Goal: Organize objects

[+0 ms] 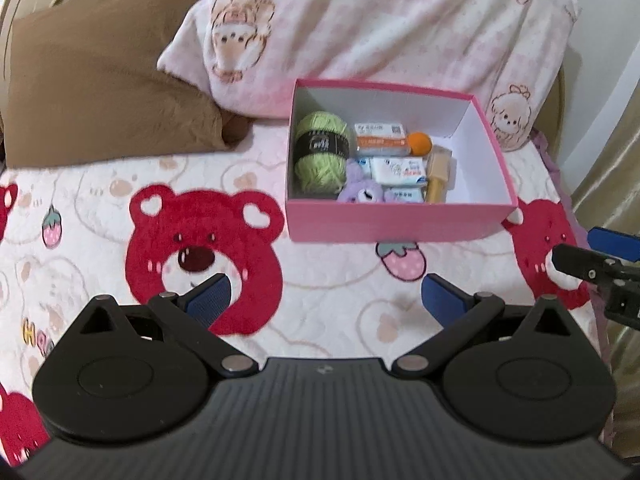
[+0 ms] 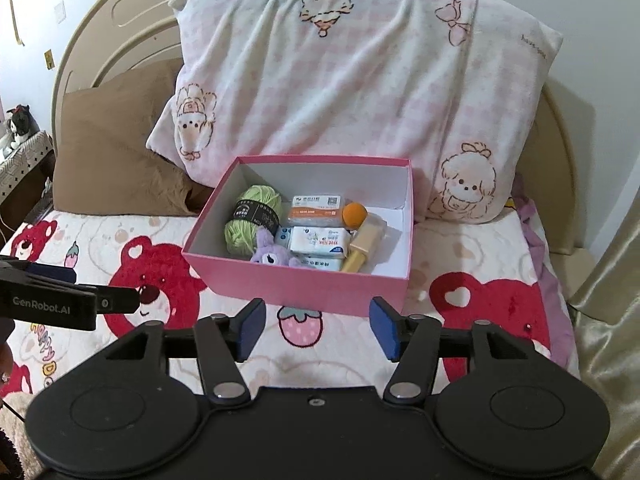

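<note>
pink box sat on bed cover, holding green yarn and tissue packs. left gripper and right gripper both hung released, empty.

You have a bedspread printed with red bears and strawberries covering the bed. At its head, a pink-and-white pillow with cartoon animals leans against the beige headboard. Beside it, on the left in both views, a brown cushion lies partly tucked under the pillow's corner. Far left in the right wrist view, you see a plush toy on a side table. A gold curtain hangs at the right edge.
</note>
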